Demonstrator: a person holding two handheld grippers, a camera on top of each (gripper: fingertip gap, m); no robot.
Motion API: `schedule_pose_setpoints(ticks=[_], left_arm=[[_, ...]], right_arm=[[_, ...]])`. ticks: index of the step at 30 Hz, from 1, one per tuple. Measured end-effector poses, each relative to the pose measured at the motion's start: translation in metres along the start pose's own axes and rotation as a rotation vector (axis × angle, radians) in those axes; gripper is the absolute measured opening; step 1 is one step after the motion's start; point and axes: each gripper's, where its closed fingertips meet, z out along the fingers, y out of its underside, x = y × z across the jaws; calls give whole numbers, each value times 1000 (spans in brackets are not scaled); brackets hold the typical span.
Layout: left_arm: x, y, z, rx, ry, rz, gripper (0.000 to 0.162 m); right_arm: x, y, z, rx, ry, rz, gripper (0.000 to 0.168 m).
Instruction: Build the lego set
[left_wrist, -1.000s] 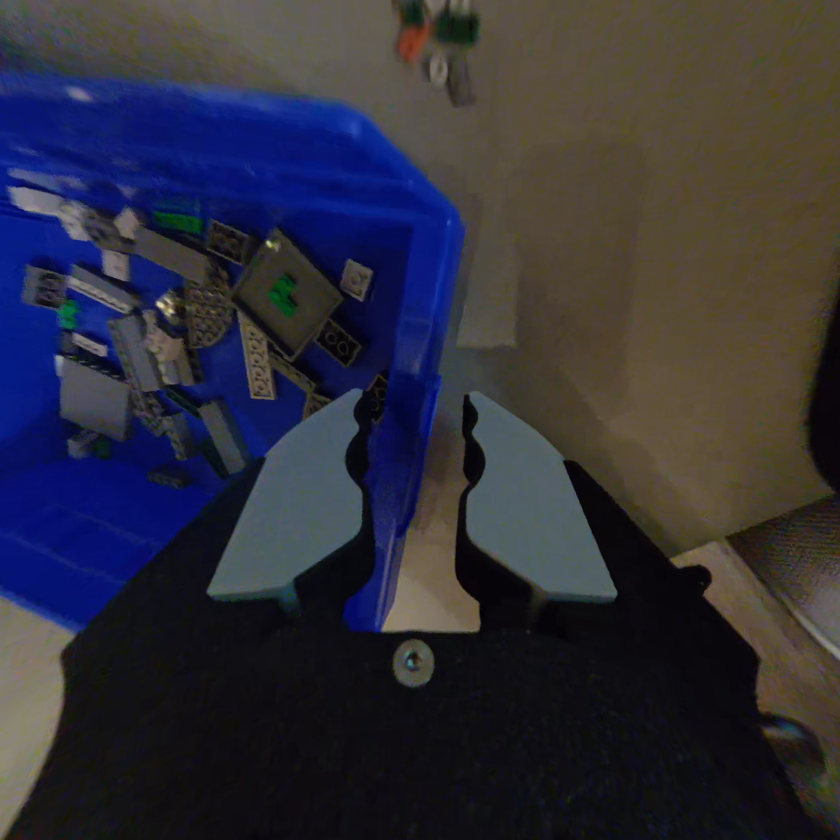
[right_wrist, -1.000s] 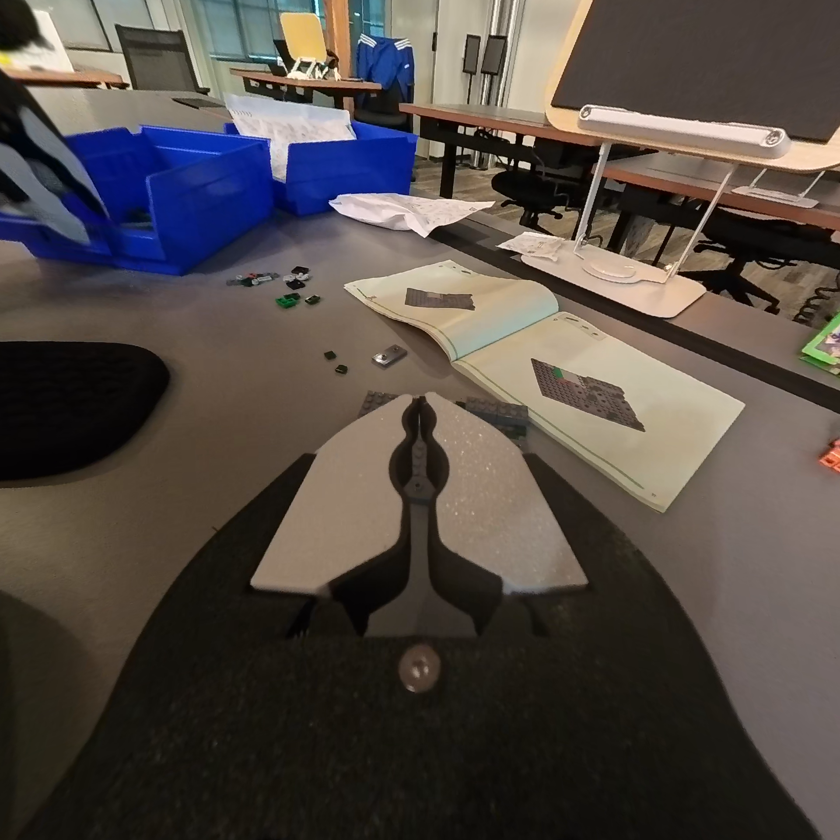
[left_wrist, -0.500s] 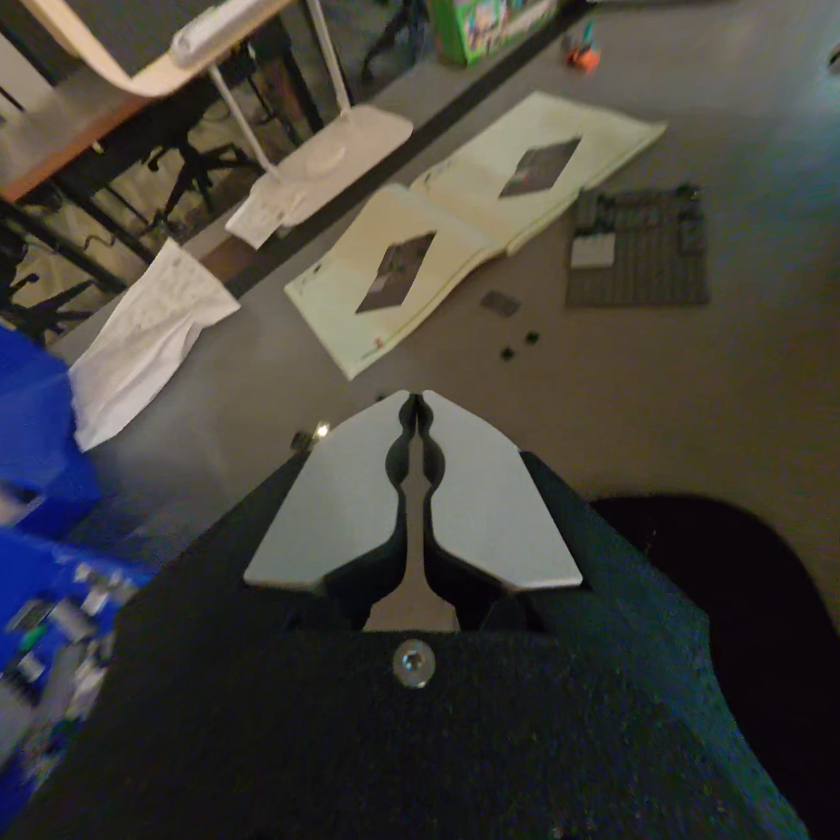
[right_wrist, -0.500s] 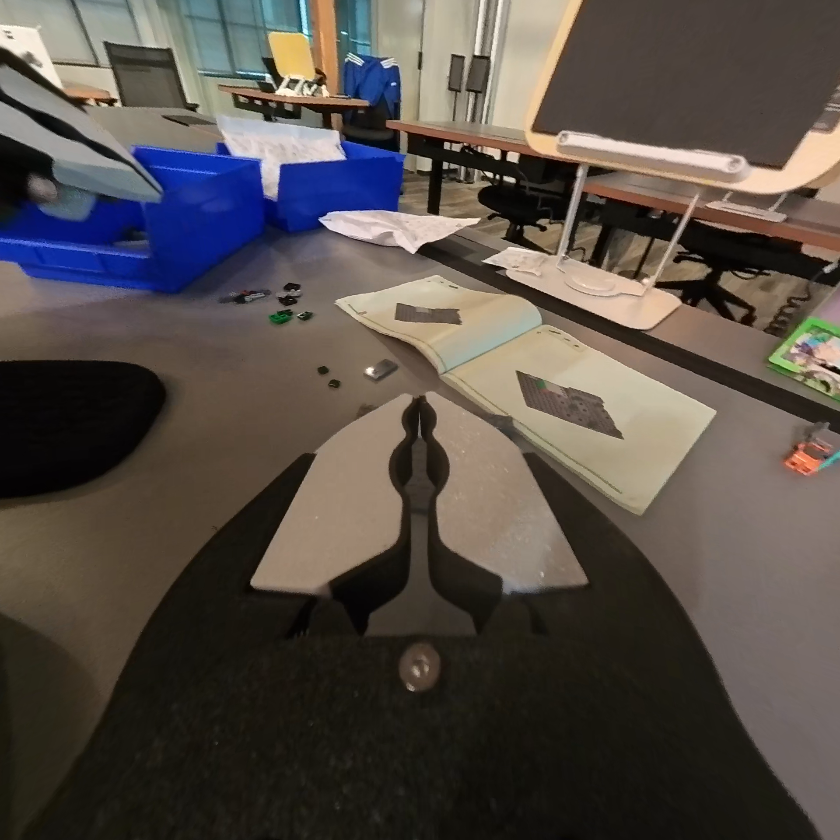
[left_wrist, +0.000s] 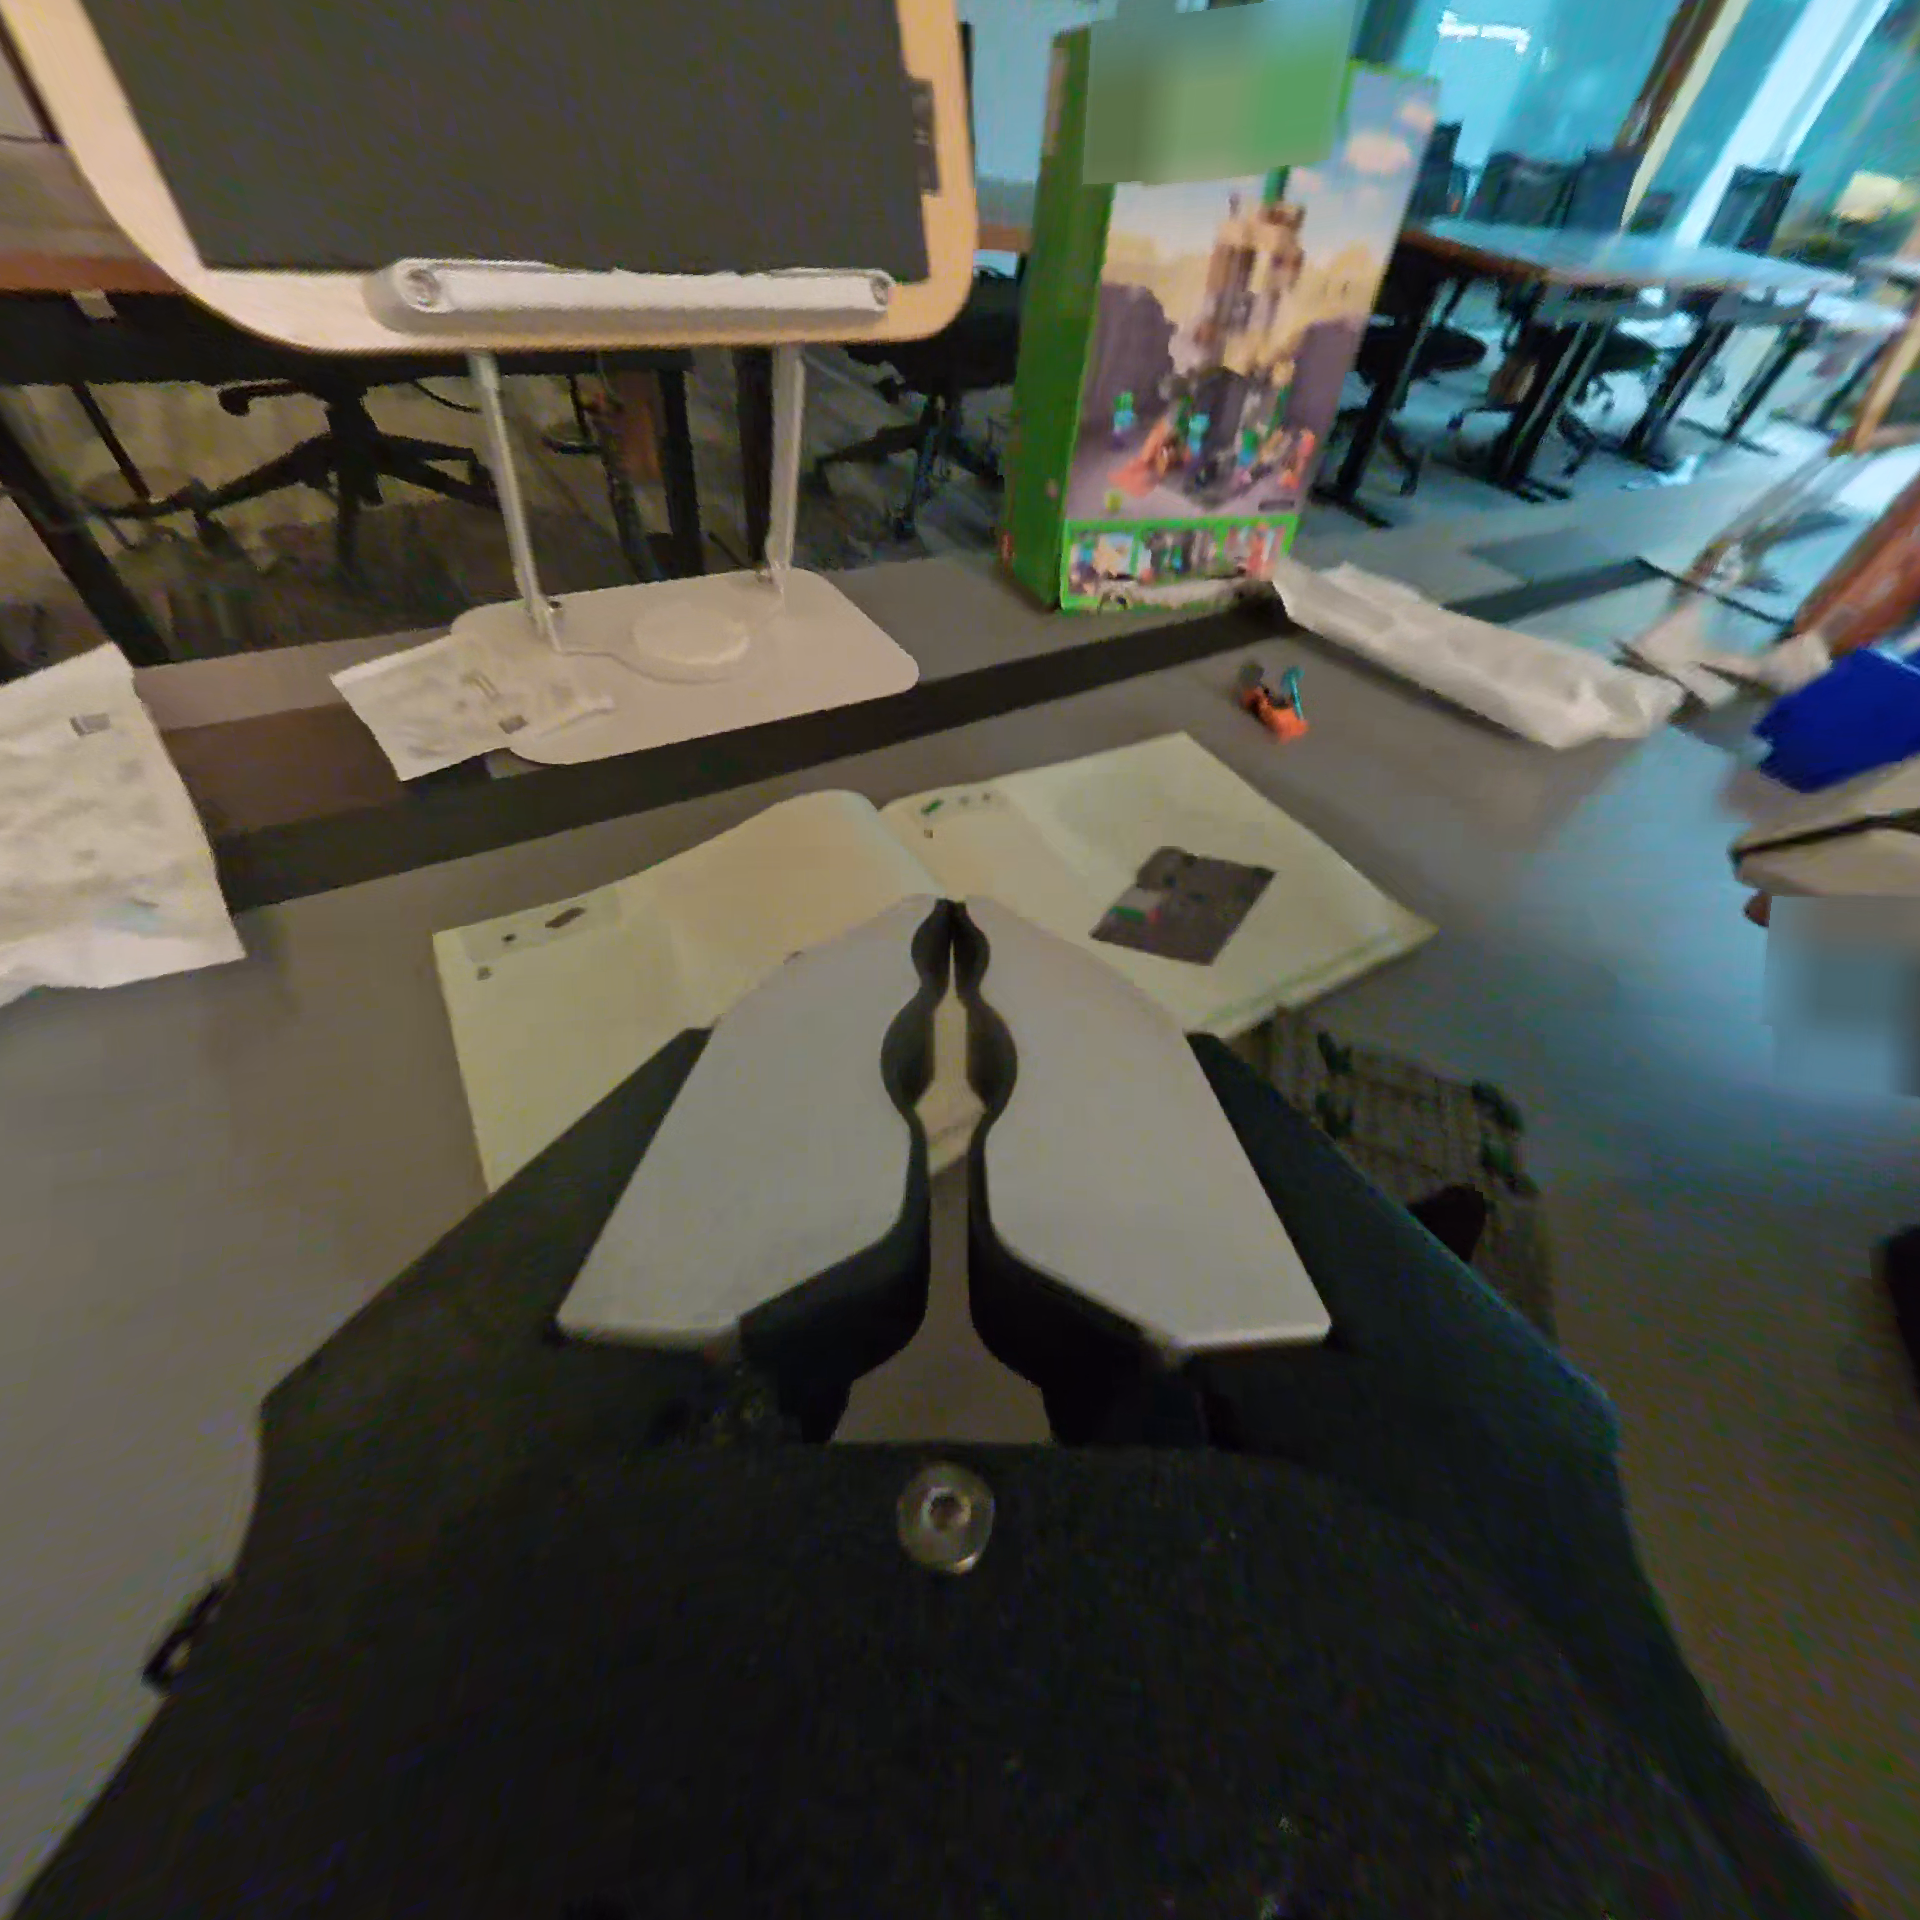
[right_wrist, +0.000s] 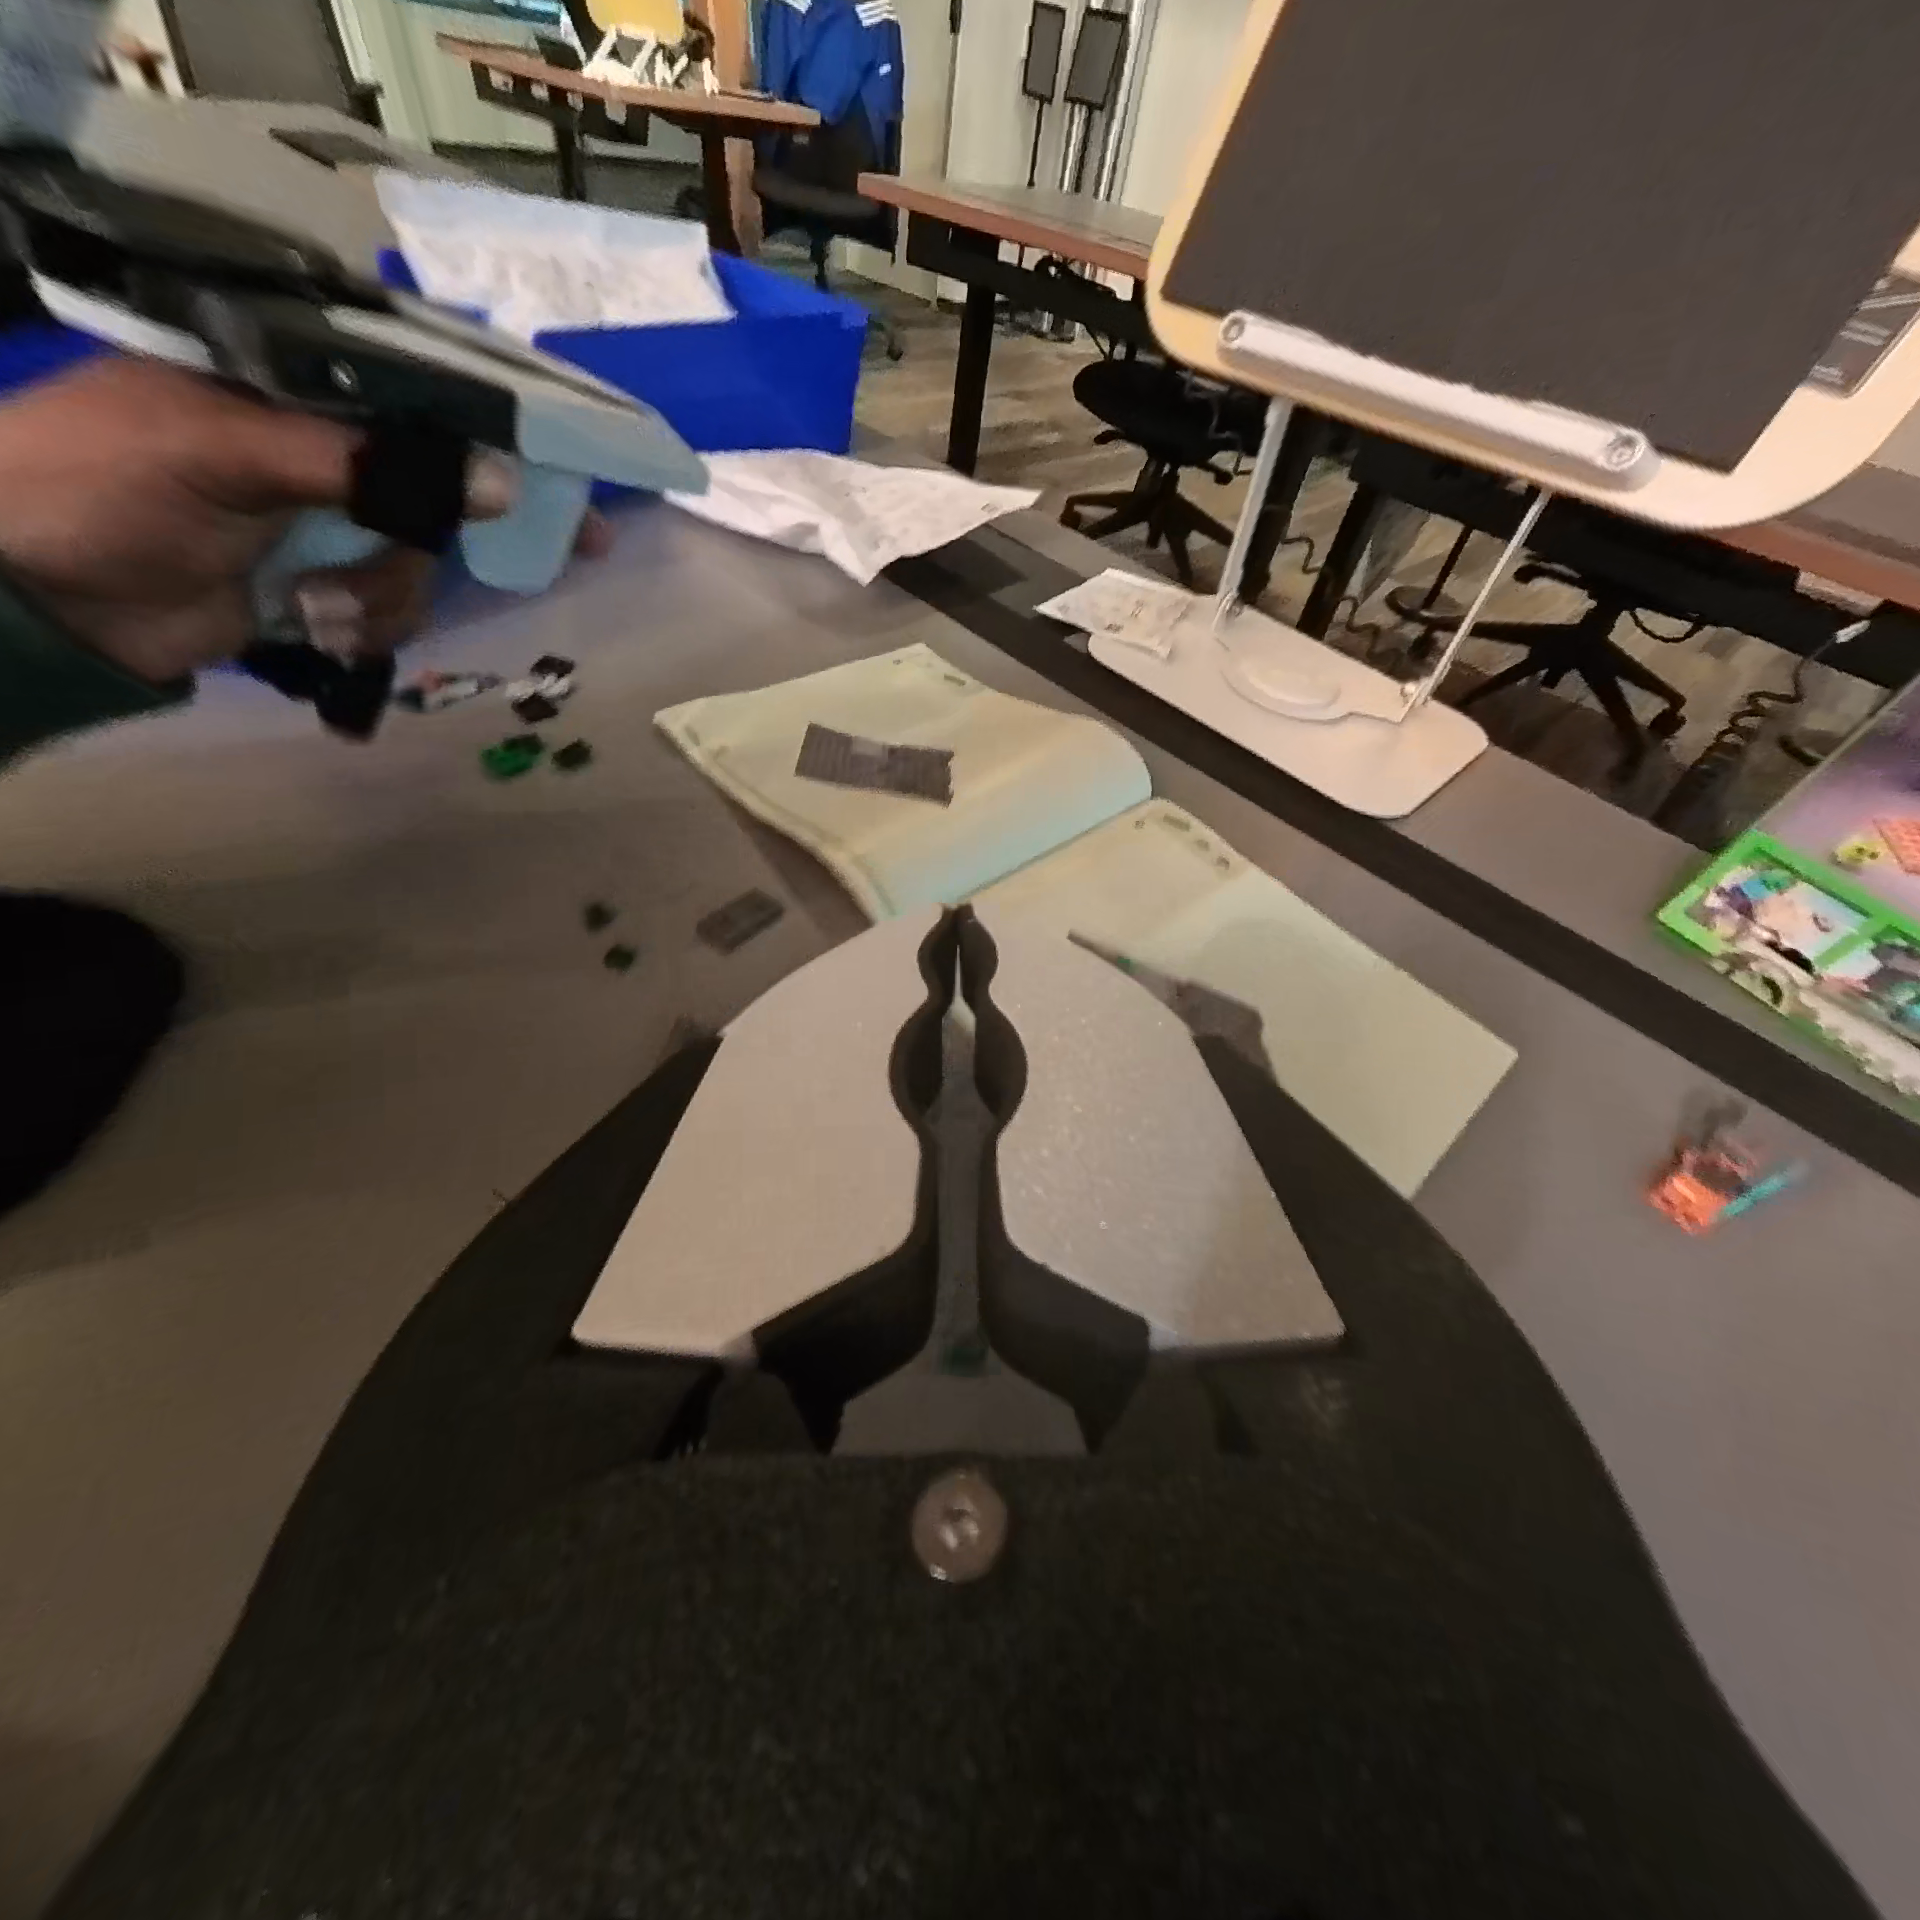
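Note:
My left gripper (left_wrist: 951, 914) is shut with nothing seen between its tips, and hovers over the open instruction booklet (left_wrist: 644, 987). A grey studded baseplate (left_wrist: 1392, 1122) with small green pieces lies on the table just right of it. My right gripper (right_wrist: 956, 920) is shut, low over the table in front of the booklet (right_wrist: 935, 821). Dark grey with a green bit shows through its finger gap. The left gripper (right_wrist: 665, 473), held by a hand, also shows at the upper left of the right wrist view. Loose green (right_wrist: 514, 753), black (right_wrist: 540, 691) and grey (right_wrist: 740, 920) pieces lie left of the booklet.
A white tablet stand (left_wrist: 675, 655) and the green set box (left_wrist: 1195, 364) stand behind the booklet. A small orange build (right_wrist: 1704, 1190) lies to the right. Blue bins (right_wrist: 727, 364) and crumpled bags (right_wrist: 852, 509) are at the far left. A black pad (right_wrist: 62, 1039) lies at the left edge. The grippers' ends are close to 20 cm from one another. From the right gripper's tips to the small orange build (right_wrist: 1704, 1190) is close to 30 cm. The left camera catches it too, in the left wrist view (left_wrist: 1285, 712).
My left gripper left the blue bin's wall, closed, and swung over to the booklet, now facing the stand. My right gripper stayed shut and moved slightly forward.

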Motion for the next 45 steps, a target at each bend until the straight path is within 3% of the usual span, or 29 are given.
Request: schedule_pose_setpoints(ticks=[4,10,22,29,34,37,41,45], left_arm=[[-37,24,25,-63,-84,-4,0],[-61,65,30,-180,-153,137,0],[-43,95,45,-286,-87,238,0],[-45,98,42,-324,-122,324,0],[-45,99,40,-332,-126,320,0],[-47,96,39,-332,-136,351,0],[-41,104,37,-413,-61,401,28],[-38,105,37,-454,12,507,34]], right_arm=[[16,3,22,10,14,30,0],[26,37,33,-6,-6,73,0],[30,66,42,-62,-51,130,0],[44,79,51,-196,-34,-19,0],[73,89,65,-368,-85,-141,9],[79,98,74,-459,-177,-147,24],[72,113,71,-537,-325,-246,36],[71,126,59,-608,-410,-391,40]])
